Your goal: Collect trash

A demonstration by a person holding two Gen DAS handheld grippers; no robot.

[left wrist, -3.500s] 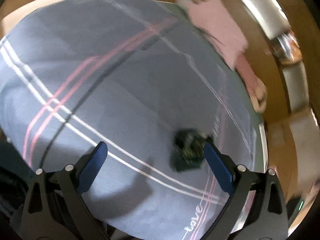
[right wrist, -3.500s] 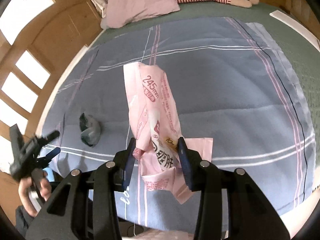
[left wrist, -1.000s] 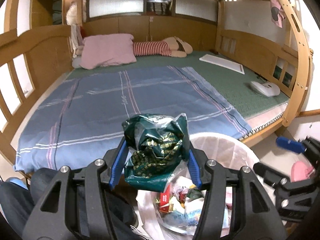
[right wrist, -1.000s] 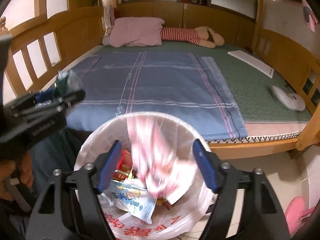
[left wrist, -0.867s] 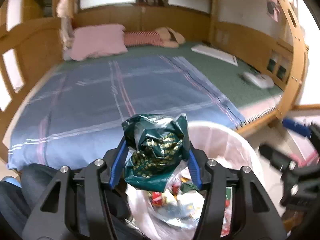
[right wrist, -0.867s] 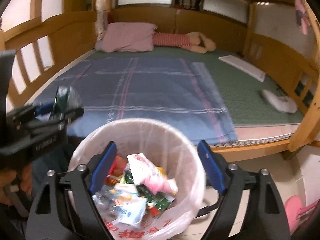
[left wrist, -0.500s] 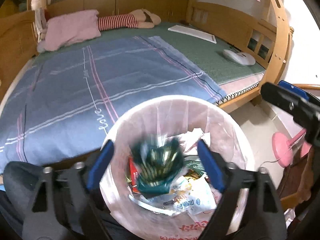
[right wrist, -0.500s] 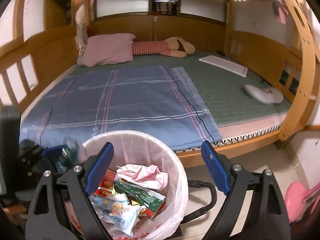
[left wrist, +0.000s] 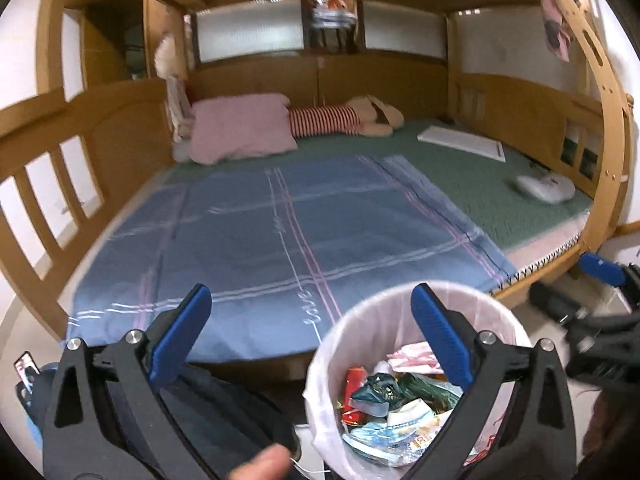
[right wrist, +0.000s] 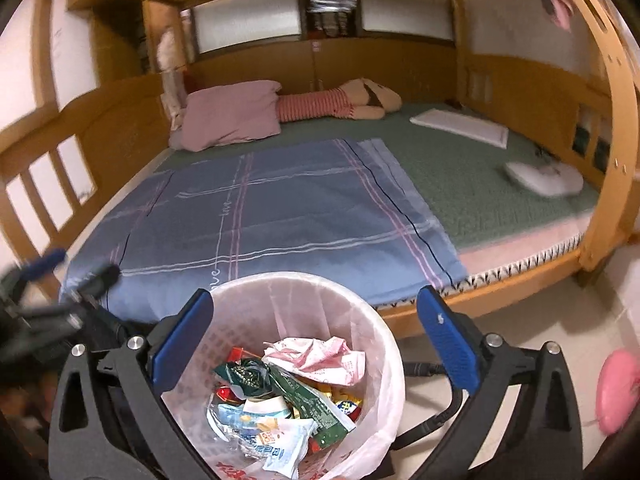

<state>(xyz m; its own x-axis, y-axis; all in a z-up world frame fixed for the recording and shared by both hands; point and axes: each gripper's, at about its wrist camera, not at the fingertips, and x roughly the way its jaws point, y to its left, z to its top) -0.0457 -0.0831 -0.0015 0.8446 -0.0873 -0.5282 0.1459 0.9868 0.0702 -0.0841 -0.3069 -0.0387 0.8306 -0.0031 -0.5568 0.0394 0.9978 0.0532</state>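
Observation:
A round bin with a white liner [left wrist: 348, 332] [right wrist: 372, 320] stands on the floor at the bed's foot, holding several wrappers. The dark green wrapper [left wrist: 376, 386] [right wrist: 244, 376] and the crumpled pink wrapper [left wrist: 412, 360] [right wrist: 320, 358] lie on top of the pile. My left gripper [left wrist: 310, 312] is open and empty, above and left of the bin. My right gripper [right wrist: 314, 320] is open and empty, right over the bin. Each gripper shows at the edge of the other's view: the right one [left wrist: 600, 312], the left one [right wrist: 52, 292].
A blue plaid blanket [left wrist: 288, 232] covers the near bed, green mat [left wrist: 472, 184] beside it. A pink pillow [left wrist: 240, 128], striped plush toy [left wrist: 344, 120], white board [left wrist: 460, 142] and white device [left wrist: 546, 188] lie further back. Wooden frame posts [right wrist: 608, 208] stand right. A pink object [right wrist: 618, 388] sits on the floor.
My left gripper opened and dropped the dark green wrapper into the bin, then drew back to the left. My right gripper let the pink wrapper fall in earlier and stays open.

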